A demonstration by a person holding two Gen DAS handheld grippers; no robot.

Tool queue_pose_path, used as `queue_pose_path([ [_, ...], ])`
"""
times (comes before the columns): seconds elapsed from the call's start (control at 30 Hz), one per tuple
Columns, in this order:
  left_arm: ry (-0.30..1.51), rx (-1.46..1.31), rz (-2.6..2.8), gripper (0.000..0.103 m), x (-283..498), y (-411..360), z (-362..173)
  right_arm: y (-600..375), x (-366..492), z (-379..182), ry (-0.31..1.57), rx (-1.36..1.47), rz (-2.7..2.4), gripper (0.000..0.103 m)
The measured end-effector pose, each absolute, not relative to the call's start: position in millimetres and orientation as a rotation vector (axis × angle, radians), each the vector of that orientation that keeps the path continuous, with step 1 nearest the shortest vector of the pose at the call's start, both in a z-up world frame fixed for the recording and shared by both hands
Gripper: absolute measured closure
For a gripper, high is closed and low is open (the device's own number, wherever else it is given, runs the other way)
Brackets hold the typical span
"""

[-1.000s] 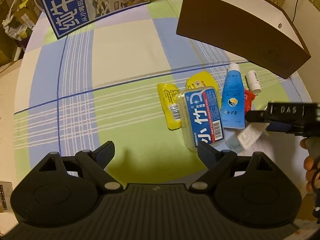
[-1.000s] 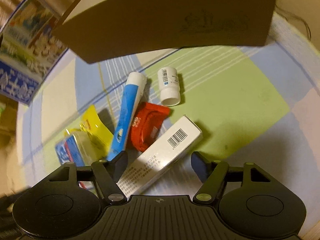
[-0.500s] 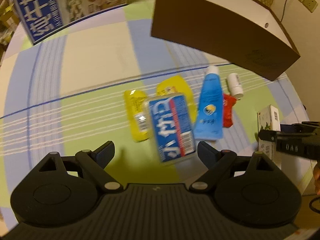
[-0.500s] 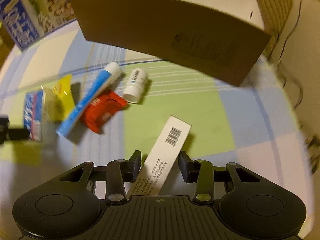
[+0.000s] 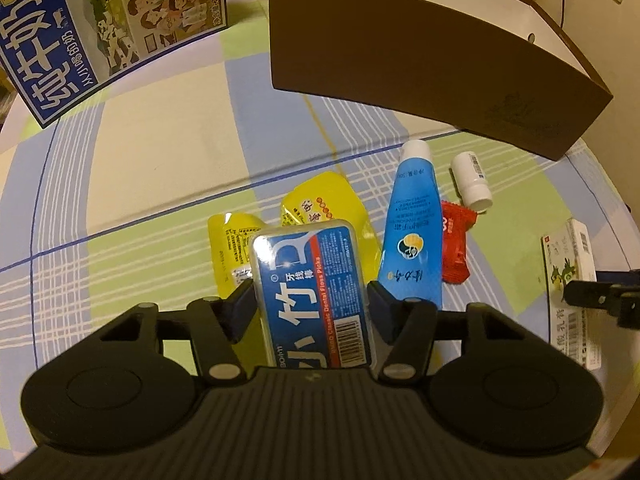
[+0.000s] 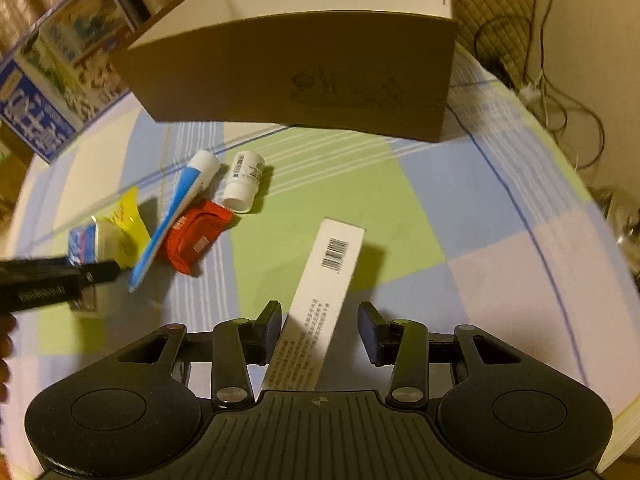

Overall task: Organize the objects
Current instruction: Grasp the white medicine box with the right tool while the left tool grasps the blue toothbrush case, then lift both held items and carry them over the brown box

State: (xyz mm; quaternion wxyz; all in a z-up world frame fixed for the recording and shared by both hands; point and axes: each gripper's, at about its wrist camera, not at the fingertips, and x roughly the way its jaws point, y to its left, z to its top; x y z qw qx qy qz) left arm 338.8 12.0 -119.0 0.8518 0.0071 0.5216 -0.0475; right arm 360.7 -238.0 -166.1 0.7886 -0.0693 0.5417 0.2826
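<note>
My left gripper (image 5: pixel 312 304) is shut on the blue floss-pick box (image 5: pixel 312 280), one finger on each long side, above two yellow packets (image 5: pixel 320 200). To the right of them lie a blue tube (image 5: pixel 414 232), a red sachet (image 5: pixel 456 248) and a small white bottle (image 5: pixel 472 184). My right gripper (image 6: pixel 320 326) holds the long white barcode box (image 6: pixel 328 276), which tilts up off the cloth and casts a shadow. The left finger touches it; a narrow gap shows at the right finger. In the left wrist view this white box (image 5: pixel 568 272) is at the far right.
A large open brown carton (image 5: pixel 432 60) with a white inside stands behind the items on the checked tablecloth (image 5: pixel 160 152). A blue milk carton case (image 5: pixel 100 20) stands at the back left. Cables (image 6: pixel 560 92) hang off the table's far right edge.
My left gripper moved forward and shut on the floss-pick box. My right gripper lifted and swung the white box to the right, away from the other items.
</note>
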Motion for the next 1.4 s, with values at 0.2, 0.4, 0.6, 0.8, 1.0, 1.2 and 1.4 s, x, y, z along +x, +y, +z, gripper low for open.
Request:
queue_pose_path([
  [0.2,1.115,0.036,-0.102,0.048,320.9,18.1,-119.1,-230.1,358.3,-171.0,1.180,-0.165,0.592,0.059],
  [0.4,1.154,0.038,-0.071,0.048,302.9,28.9,-122.3,-223.8,358.7,-182.7,1.195,-0.206,0.579,0.059],
  [0.6,1.189,0.011,-0.065,0.048,298.4,35.0,-124.5,-221.7,352.7,-182.5,1.185,-0.281,0.640,0.074],
  [0.8,1.198,0.021,-0.065,0.050,303.4,29.4,-128.8,-226.9,346.1,-185.3,1.202,-0.288,0.690,0.080],
  [1.0,1.209,0.036,-0.067,0.050,306.7,25.7,-127.9,-236.5,343.9,-183.2,1.211,-0.260,0.722,0.080],
  [1.2,1.201,0.039,-0.078,0.050,303.1,22.0,-117.3,-242.3,346.2,-170.8,1.193,-0.238,0.741,0.080],
  [1.4,1.147,0.037,-0.096,0.050,306.6,17.4,-89.9,-240.8,352.8,-150.6,1.151,-0.228,0.777,0.080],
])
